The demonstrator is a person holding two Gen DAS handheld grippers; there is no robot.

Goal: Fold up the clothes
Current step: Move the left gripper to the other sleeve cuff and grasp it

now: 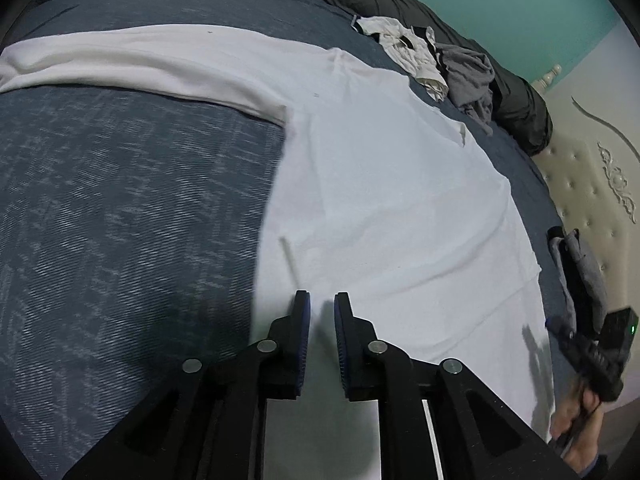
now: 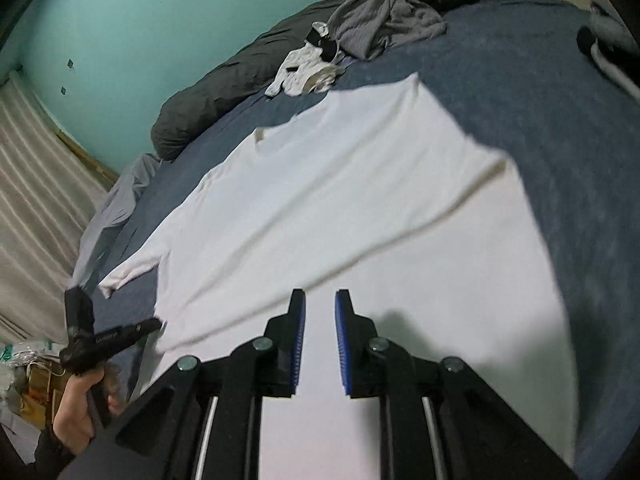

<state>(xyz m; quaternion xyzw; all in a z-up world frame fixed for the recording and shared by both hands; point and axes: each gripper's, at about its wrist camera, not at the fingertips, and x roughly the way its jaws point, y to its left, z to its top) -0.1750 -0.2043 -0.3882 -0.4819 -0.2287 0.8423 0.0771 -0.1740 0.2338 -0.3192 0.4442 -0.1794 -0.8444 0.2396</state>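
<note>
Hovering over one white long-sleeve shirt (image 1: 392, 200), spread flat on the blue bedspread (image 1: 120, 208): left gripper (image 1: 322, 300) and right gripper (image 2: 320, 298), two total, jaws slightly apart, nothing between them. Two crumpled garments near the dark duvet (image 2: 224, 80): one white (image 2: 308, 70), one grey (image 2: 376, 16).
</note>
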